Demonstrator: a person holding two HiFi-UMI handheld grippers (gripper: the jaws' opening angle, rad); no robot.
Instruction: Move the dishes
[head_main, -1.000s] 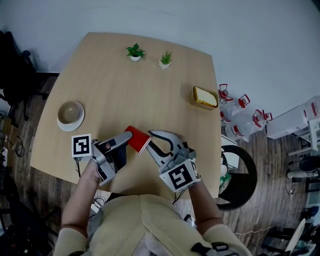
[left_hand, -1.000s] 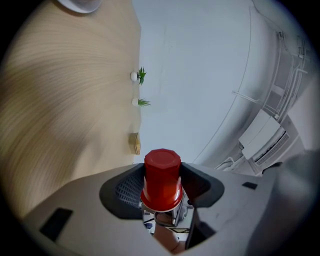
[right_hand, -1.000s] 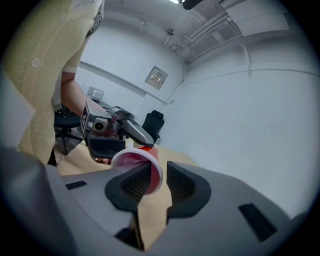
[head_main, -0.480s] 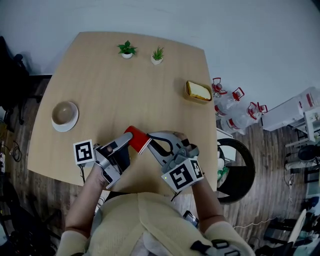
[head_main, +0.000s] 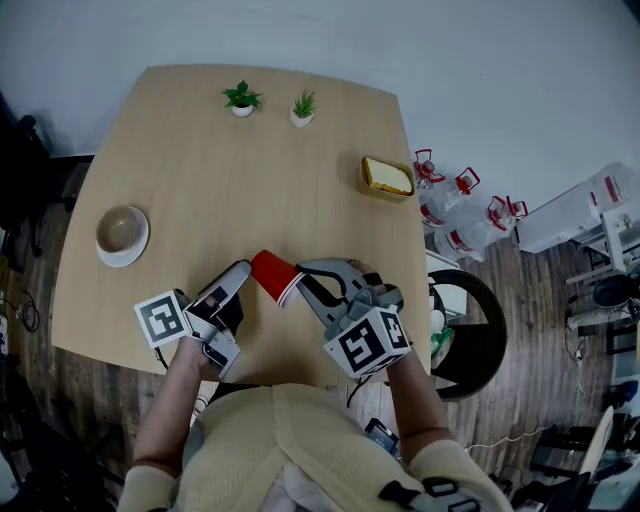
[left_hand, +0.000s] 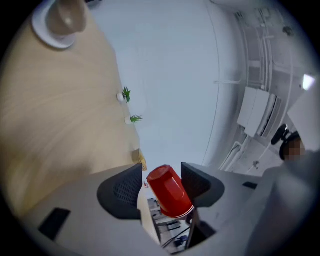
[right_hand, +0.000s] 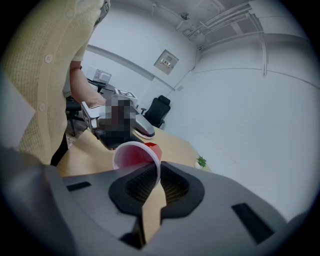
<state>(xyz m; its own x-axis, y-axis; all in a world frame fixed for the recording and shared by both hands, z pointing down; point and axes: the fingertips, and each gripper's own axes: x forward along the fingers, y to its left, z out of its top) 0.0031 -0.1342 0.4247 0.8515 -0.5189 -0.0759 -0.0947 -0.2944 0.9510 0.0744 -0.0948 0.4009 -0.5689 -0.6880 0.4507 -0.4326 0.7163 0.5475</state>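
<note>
Right claw (head_main: 303, 276) nips the rim wall of the red cup (head_main: 272, 276). Its jaws have just been closing and are narrow now, with the cup wall between the pads. My left claw (head_main: 238, 278) stands wider: the cup base sits between its jaws with a gap showing on one side, not clamped. Cup lies sideways over the near part of the table (head_main: 250, 170), mouth toward my right claw. Bowl (head_main: 122, 234) sits well apart at the table's left side
</note>
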